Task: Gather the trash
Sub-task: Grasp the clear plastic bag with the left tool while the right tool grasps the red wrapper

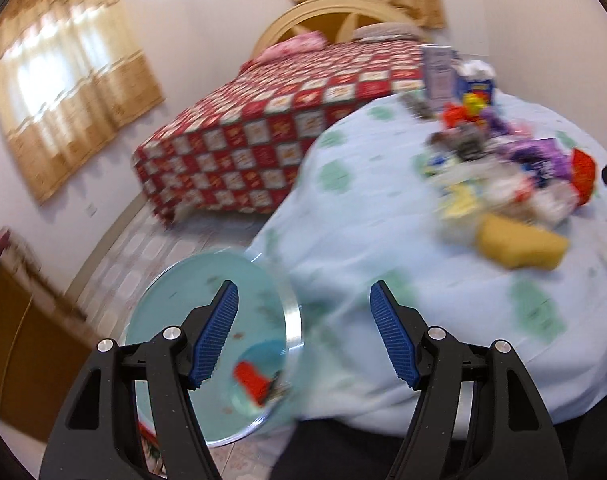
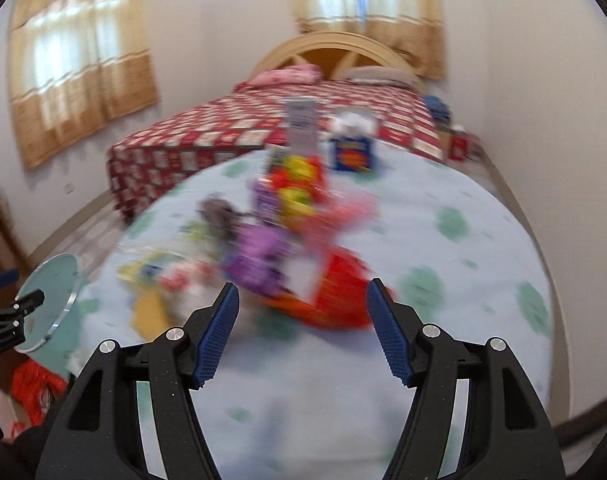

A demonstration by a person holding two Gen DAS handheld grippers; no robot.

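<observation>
A pile of wrappers and packets lies on a round table with a light blue cloth; it also shows in the right wrist view. A teal bin stands beside the table's left edge with a red wrapper inside. My left gripper is open and empty, between the bin and the table edge. My right gripper is open and empty over the cloth, just short of a red packet. Both views are blurred.
A yellow sponge lies at the near side of the pile. A blue box and a tall carton stand at the table's far side. A bed with a red checked cover stands behind. A wooden cabinet is at the left.
</observation>
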